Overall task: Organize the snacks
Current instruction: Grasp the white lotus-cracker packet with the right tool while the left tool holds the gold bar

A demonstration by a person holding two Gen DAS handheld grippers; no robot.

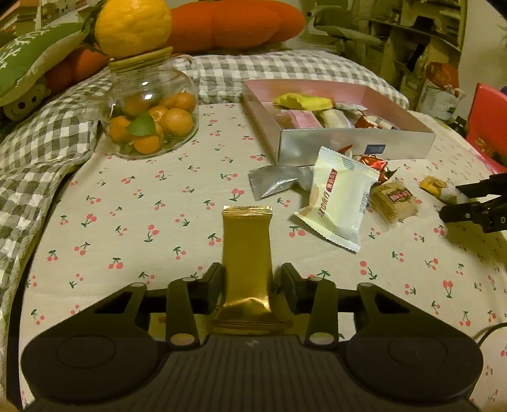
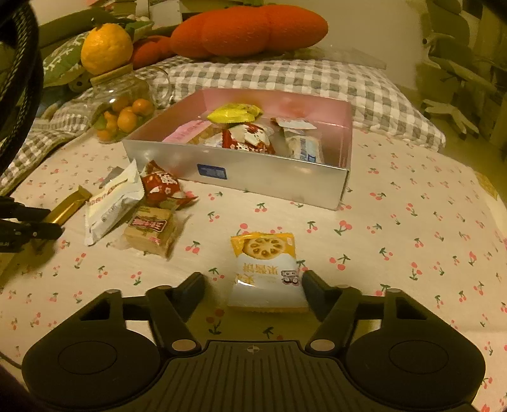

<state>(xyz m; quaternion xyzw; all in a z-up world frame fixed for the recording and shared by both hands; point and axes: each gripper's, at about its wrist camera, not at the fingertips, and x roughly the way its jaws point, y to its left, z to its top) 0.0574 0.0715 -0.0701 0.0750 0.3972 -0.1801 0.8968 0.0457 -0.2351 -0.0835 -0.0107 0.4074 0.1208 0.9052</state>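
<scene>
A gold snack bar (image 1: 247, 253) lies on the cherry-print cloth, and my left gripper (image 1: 252, 272) is shut on its near end. A yellow-and-white biscuit packet (image 2: 266, 269) lies between the fingers of my right gripper (image 2: 252, 282), which is open. Its right finger touches the packet, and a gap shows at the left one. Beyond stands a silver box (image 2: 253, 171) with a pink inside, holding several wrapped snacks. Loose before the box lie a white packet (image 1: 340, 199), a red wrapped sweet (image 2: 161, 187), a tan packet (image 2: 150, 233) and a silver packet (image 1: 275, 182).
A glass jar of small oranges (image 1: 152, 120) stands at the back left with a big yellow citrus (image 1: 133, 25) on its lid. Behind are an orange plush cushion (image 1: 234, 25) and a checked blanket (image 1: 285, 69). A red chair (image 1: 488, 126) is at the right edge.
</scene>
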